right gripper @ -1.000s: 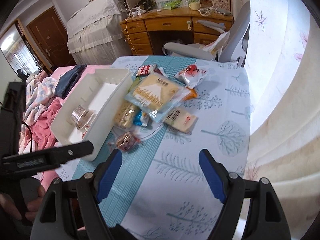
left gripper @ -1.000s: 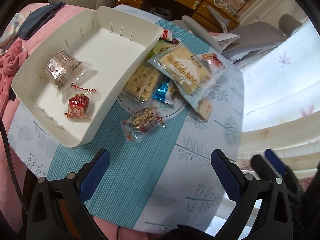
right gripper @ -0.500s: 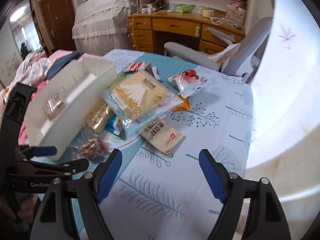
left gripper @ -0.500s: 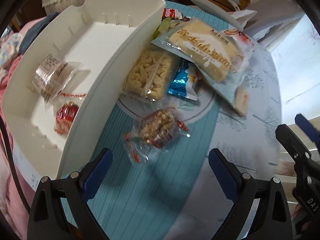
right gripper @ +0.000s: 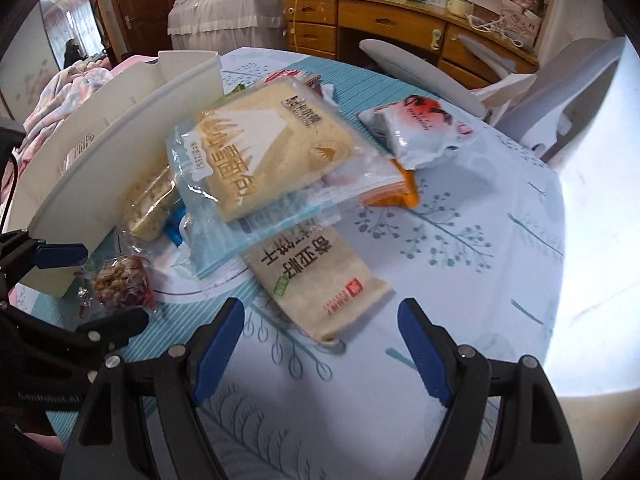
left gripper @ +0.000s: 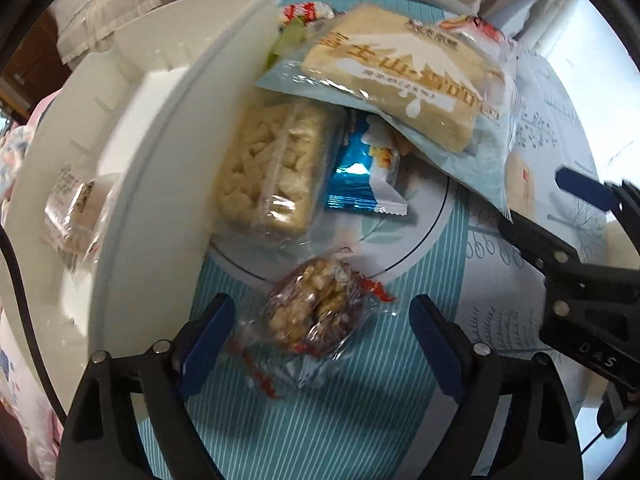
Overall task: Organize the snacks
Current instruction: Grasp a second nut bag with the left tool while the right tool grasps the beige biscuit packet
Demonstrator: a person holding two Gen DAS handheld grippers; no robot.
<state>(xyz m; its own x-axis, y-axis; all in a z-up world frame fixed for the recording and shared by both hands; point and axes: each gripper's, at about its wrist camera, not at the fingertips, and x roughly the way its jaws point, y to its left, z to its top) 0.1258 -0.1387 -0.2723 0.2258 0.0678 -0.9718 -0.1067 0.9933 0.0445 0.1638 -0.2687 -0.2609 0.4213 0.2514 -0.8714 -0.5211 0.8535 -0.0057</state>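
Note:
My left gripper (left gripper: 320,344) is open, its blue pads on either side of a clear-wrapped nut candy (left gripper: 316,312) on the striped cloth; the candy also shows in the right wrist view (right gripper: 120,280). My right gripper (right gripper: 320,336) is open, low over a beige snack packet (right gripper: 316,276). A pile of snacks lies beyond: a large bread bag (left gripper: 404,76), a clear puffed-snack pack (left gripper: 272,172), a blue foil packet (left gripper: 356,176). A white tray (left gripper: 160,160) stands left of the pile and holds a wrapped snack (left gripper: 76,208).
A white-and-red packet (right gripper: 420,128) and an orange packet (right gripper: 404,192) lie at the far side of the pile. Grey chair backs (right gripper: 416,72) and a wooden desk (right gripper: 392,20) stand beyond the table. Pink bedding (right gripper: 60,88) lies left.
Both grippers have moved forward and down toward the snacks. The left one now straddles the nut candy; the right one has come close over the beige packet.

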